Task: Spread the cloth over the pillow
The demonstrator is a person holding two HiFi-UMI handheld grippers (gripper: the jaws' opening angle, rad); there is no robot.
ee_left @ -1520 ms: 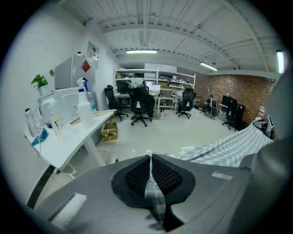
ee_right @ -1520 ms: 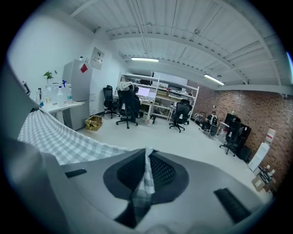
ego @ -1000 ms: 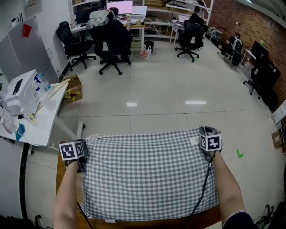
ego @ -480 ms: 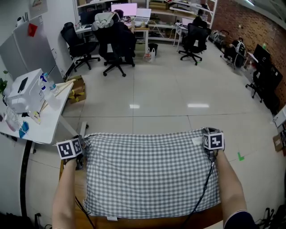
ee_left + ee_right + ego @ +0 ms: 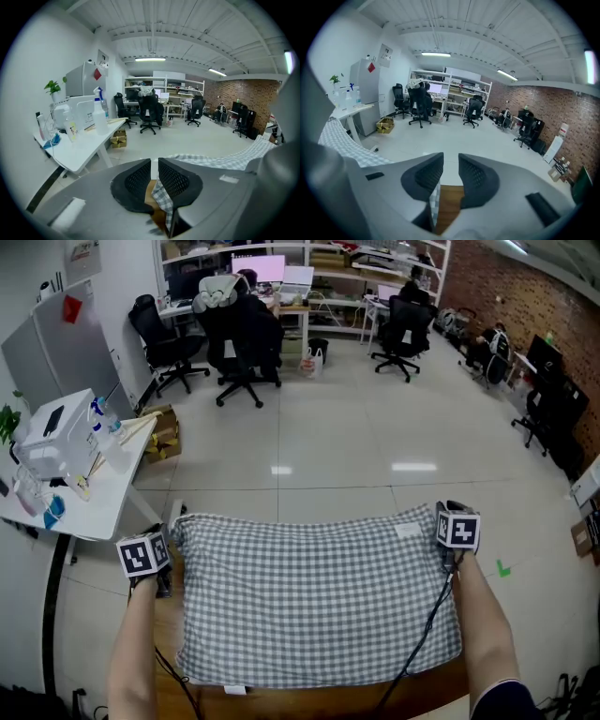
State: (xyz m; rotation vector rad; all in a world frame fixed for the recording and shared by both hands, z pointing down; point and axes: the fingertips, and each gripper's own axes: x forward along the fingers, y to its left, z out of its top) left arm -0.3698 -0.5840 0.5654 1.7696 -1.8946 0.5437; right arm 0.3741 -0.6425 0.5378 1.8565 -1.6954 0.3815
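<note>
The checked cloth lies spread over the wooden bench in the lower centre of the head view. It covers the pillow completely (only a padded swell shows beneath).

The left hand-held gripper is at the cloth's upper-left corner. Its jaws have just been opening and stand a narrow gap apart. The cloth corner hangs low in that gap against one jaw, not pinched.

The right hand-held gripper is at the upper-right corner. Its jaws have just been opening and stand wider apart. The cloth edge lies beside the jaw at frame left, unpinched.
</note>
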